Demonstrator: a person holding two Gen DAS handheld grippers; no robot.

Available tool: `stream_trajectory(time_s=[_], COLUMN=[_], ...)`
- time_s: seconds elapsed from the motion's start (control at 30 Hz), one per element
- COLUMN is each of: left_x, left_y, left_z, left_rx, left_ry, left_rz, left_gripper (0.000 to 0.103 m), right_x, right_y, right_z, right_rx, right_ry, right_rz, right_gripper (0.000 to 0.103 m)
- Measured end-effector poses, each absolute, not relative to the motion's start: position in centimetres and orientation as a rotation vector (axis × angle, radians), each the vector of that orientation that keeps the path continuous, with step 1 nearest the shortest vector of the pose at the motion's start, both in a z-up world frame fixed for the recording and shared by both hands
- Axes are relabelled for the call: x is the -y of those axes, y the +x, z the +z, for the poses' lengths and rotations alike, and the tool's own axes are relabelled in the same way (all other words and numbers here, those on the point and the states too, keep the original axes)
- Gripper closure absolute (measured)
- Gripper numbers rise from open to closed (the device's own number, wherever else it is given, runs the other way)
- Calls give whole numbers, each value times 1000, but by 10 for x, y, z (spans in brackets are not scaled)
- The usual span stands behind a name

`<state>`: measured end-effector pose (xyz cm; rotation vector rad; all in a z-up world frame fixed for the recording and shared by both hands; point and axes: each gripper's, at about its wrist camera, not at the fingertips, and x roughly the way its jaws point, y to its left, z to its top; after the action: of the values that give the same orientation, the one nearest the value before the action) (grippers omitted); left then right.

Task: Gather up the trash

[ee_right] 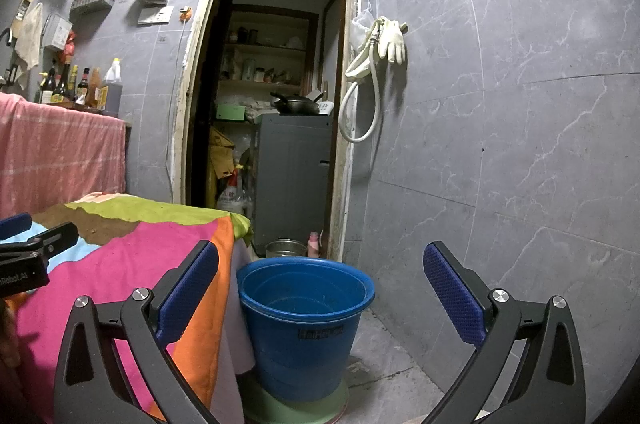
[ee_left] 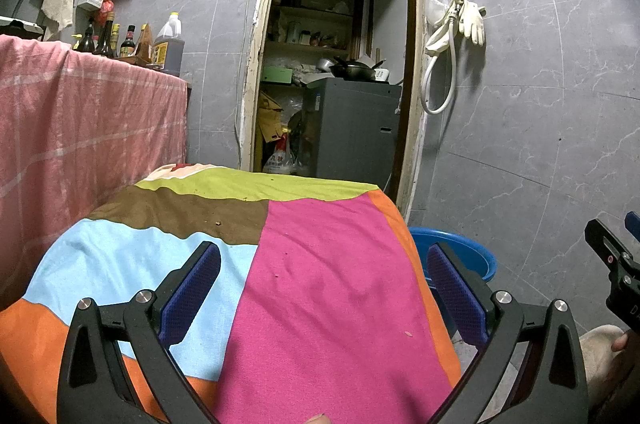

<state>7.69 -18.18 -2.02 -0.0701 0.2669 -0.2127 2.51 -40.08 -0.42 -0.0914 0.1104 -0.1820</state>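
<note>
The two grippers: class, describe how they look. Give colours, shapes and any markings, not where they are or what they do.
Both the left gripper and the right gripper have black, angular frames with triangular cut-outs and round silver bolt heads. Each finger ends in a dark blue pad with a fine dotted texture. In the right wrist view, white lettering shows on the left gripper's black body, partly cut off. No cables show.

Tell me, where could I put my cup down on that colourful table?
The pink patch between the left gripper fingers is bare except tiny crumbs. The pink-draped counter's far end is crowded with bottles.
</note>
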Motion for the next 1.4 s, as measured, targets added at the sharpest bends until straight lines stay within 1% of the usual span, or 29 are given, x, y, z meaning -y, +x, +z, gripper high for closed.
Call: stream_trajectory(time_s=[1.4], left_x=[176], left_y=[80], left_z=[-24], left_rx=[-277], left_ry=[-62], left_rz=[-196], left_gripper=[2], right_x=[400], right_y=[25], right_z=[-4], right_rx=[-112], right_ry=[-93], right_rz=[-182], right_gripper=[0])
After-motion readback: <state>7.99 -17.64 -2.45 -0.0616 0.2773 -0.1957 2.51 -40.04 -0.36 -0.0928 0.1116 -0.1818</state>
